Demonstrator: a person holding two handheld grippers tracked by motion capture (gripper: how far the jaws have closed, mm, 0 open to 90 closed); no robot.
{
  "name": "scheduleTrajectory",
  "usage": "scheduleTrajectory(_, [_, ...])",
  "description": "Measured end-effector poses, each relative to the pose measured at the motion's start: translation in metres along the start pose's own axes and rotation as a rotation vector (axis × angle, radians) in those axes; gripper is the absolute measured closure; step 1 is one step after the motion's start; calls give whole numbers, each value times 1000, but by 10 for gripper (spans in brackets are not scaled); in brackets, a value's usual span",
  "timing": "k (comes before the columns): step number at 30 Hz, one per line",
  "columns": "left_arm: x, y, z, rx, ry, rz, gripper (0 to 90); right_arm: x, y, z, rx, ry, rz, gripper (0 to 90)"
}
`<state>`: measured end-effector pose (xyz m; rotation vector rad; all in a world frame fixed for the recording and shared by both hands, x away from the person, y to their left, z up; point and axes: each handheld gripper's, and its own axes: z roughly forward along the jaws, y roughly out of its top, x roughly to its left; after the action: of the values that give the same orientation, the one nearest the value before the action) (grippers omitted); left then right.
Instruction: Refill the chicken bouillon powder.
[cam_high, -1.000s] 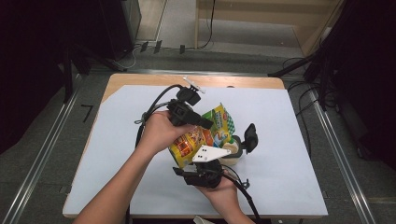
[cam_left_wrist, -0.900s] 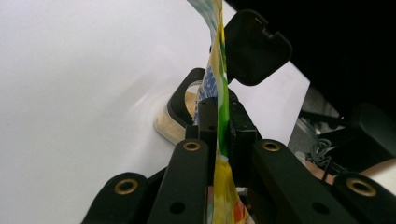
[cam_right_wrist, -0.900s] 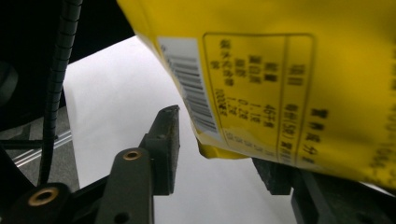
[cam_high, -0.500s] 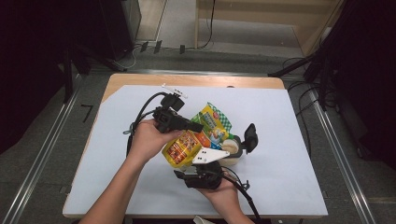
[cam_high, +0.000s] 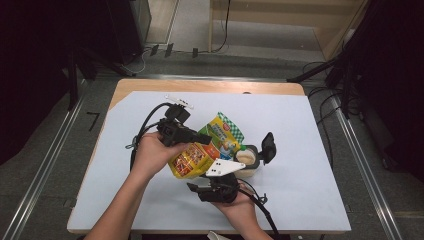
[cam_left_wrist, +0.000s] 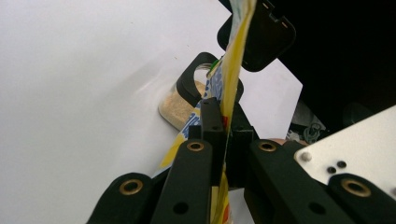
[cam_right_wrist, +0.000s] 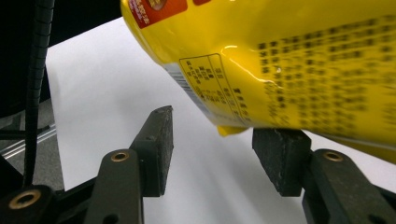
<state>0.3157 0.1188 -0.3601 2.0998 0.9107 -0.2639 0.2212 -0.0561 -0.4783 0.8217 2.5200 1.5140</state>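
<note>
While clamped on pouch (cam_left_wrist: 232, 70) edge, left gripper (cam_left_wrist: 223, 135) jaws pressed together. Right gripper (cam_right_wrist: 212, 149) jaws wide apart beneath pouch, holding nothing. Pouch long axis slanting toward open jar (cam_high: 248, 159).

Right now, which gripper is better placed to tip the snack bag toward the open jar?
Left. The left gripper is already shut on the snack bag, held above the open jar. The right gripper is open beneath the bag, gripping nothing.

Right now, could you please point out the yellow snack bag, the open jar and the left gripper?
yellow snack bag (cam_high: 192, 157): high view, printed front.
open jar (cam_high: 246, 158): high view, pale contents at its mouth.
left gripper (cam_left_wrist: 222, 128): left gripper view, between fingertips.
</note>
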Motion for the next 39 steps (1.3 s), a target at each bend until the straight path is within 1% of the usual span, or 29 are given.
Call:
scheduleTrajectory(4, [6,-5,-3,-5,-11,-1,900,-2,0,1,5,0,11,492])
scheduleTrajectory(7, [11,-8,-9,-17,-2,-3,900,-2,-1,0,3,-4,9,490])
scheduleTrajectory(9, [14,-9,-13,-31,-1,-9,900,-3,-1,0,1,-6,8,489])
scheduleTrajectory(11, [18,-10,-19,-47,10,-9,900,-4,-1,0,3,-6,8,489])
scheduleTrajectory(15, [33,-11,-28,-86,30,-24,900,-3,-1,-1,3,-6,5,489])
scheduleTrajectory(17, [41,-11,-31,-96,55,-31,900,-3,-1,-1,0,-7,4,489])
scheduleTrajectory(20, [55,-10,-34,-115,83,-53,900,-2,-1,-2,-3,-8,8,489])
scheduleTrajectory(23, [68,-9,-33,-128,104,-68,900,-3,-2,-4,-3,-13,12,489])
scheduleTrajectory(24, [72,-8,-32,-133,118,-76,900,-3,-2,-4,-5,-18,15,489])
scheduleTrajectory(26, [78,-6,-30,-149,137,-77,900,-4,-3,-6,-5,-23,17,489])
scheduleTrajectory(28, [84,-5,-28,-175,143,-71,900,-6,-4,-8,-7,-29,24,489])
scheduleTrajectory(29, [86,-4,-26,-190,153,-61,900,-6,-5,-9,-7,-33,30,489])
scheduleTrajectory(30, [89,-4,-25,-202,154,-64,900,-7,-5,-10,-8,-36,29,489])
scheduleTrajectory(31, [91,-4,-22,-206,154,-67,900,-7,-6,-11,-7,-40,31,489])
scheduleTrajectory(33, [95,-5,-17,-183,168,-67,900,-8,-6,-12,-10,-46,36,489])
scheduleTrajectory(35, [97,-8,-17,-207,147,-71,900,-9,-6,-14,-10,-49,37,489])
scheduleTrajectory(39, [95,-15,-21,-224,145,-63,900,-10,-5,-15,-14,-50,38,489])
